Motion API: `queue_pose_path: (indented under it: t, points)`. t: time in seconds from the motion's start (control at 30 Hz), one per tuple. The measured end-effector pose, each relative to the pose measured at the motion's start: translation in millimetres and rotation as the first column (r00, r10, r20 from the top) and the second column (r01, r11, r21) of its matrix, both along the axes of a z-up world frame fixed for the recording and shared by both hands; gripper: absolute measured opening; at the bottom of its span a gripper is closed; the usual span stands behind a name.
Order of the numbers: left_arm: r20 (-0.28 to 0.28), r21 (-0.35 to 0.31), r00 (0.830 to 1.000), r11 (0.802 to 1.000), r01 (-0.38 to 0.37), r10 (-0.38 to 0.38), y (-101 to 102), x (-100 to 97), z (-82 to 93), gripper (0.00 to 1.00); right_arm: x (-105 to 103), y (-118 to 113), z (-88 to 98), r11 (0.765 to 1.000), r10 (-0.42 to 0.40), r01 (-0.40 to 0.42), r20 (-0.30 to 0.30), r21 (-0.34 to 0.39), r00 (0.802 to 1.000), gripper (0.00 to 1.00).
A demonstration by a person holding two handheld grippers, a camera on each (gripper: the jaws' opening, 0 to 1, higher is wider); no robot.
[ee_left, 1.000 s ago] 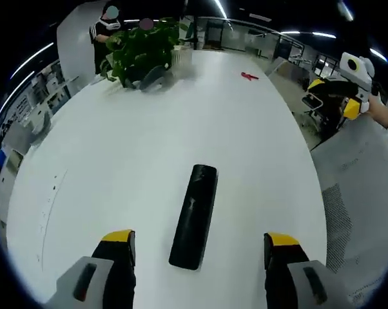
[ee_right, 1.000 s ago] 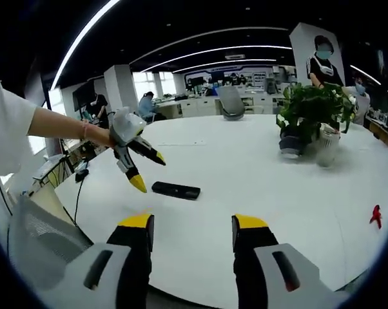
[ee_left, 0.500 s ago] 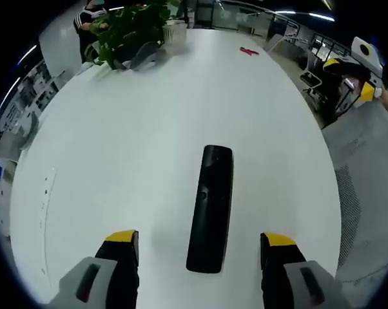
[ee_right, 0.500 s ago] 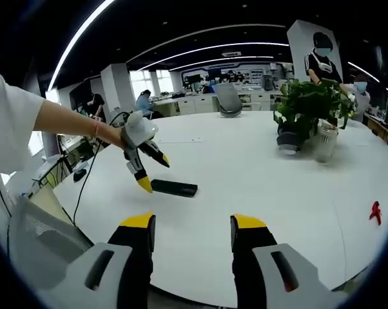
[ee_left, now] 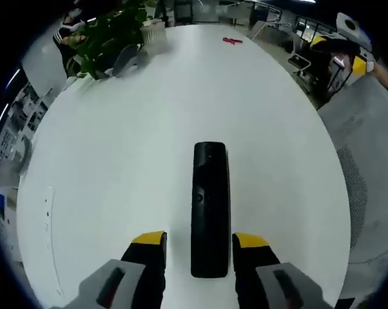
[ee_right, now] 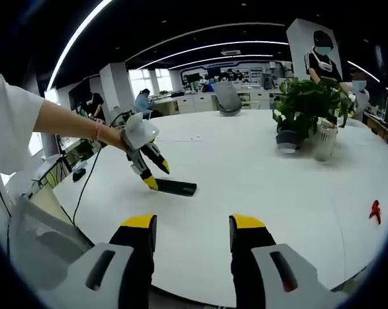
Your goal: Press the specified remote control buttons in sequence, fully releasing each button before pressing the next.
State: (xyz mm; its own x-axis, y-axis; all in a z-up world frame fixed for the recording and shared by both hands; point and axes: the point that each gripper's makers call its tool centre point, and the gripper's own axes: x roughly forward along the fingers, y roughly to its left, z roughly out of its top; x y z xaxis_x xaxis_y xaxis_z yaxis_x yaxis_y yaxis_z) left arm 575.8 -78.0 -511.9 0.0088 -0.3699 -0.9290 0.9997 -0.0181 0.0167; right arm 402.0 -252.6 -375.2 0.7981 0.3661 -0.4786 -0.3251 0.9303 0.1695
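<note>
Big white round tabletop [ee_left: 116, 161] in an open office, and the black remote control [ee_left: 210, 209] lies flat on it, pointing straight away from the left hand-held gripper [ee_left: 199, 241], whose jaws sit open on either side of its near end, not touching. Looks light, rigid and slick to me, so I'd hold its long edges. Right hand-held gripper [ee_right: 189, 223] hangs open, well apart.

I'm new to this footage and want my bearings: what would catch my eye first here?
A black remote control lies lengthwise on the big white table, its near end between the yellow-tipped jaws of the left claw. In the right gripper view that claw hangs over the remote from a person's outstretched arm, while the right claw stands open at the table's edge. Beyond sit a leafy potted plant and a small red object.
</note>
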Motion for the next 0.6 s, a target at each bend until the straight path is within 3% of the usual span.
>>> queue_pose_path:
  t: [0.27,0.6]
  points:
    - [-0.032,0.023,0.999,1.0,0.0,0.001,-1.9,-1.0,-9.8,0.39,-0.1,0.9,-0.9,1.0,0.011,-0.011,-0.001,-0.014,1.0,0.43]
    - [-0.015,0.024,1.0,0.999,0.025,-0.025,-2.0,0.5,-9.0,0.28,0.1,-0.2,-1.5,1.0,0.011,-0.011,-0.001,-0.025,1.0,0.41]
